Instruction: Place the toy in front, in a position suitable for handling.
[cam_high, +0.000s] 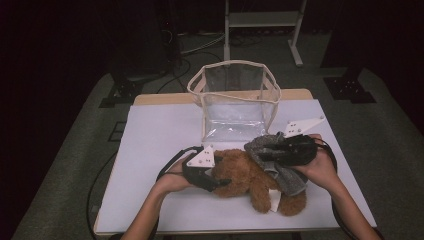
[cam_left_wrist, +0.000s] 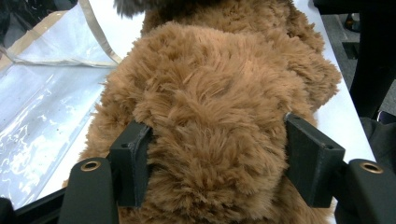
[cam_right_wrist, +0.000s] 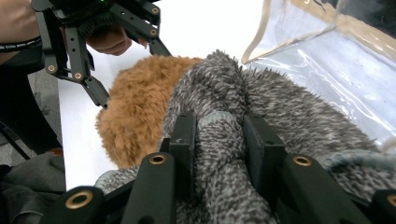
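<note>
A brown teddy bear (cam_high: 245, 176) lies on the white table (cam_high: 150, 150) in front of the person. My left gripper (cam_high: 220, 182) is shut on the bear's head (cam_left_wrist: 215, 107), with the jaws pressed into the fur on both sides. A grey knitted garment (cam_high: 289, 179) drapes over the bear's body. My right gripper (cam_high: 266, 150) is shut on a bunched fold of that grey knit (cam_right_wrist: 219, 135). In the right gripper view the bear (cam_right_wrist: 135, 112) shows beyond the knit, with the left gripper (cam_right_wrist: 133, 74) at its far end.
A clear plastic bag with a beige rim (cam_high: 235, 95) stands open just behind the bear, its mouth facing up. It also appears as clear bag sheeting (cam_left_wrist: 42, 93) and as a clear bag wall (cam_right_wrist: 336, 51). Bare tabletop lies to the left.
</note>
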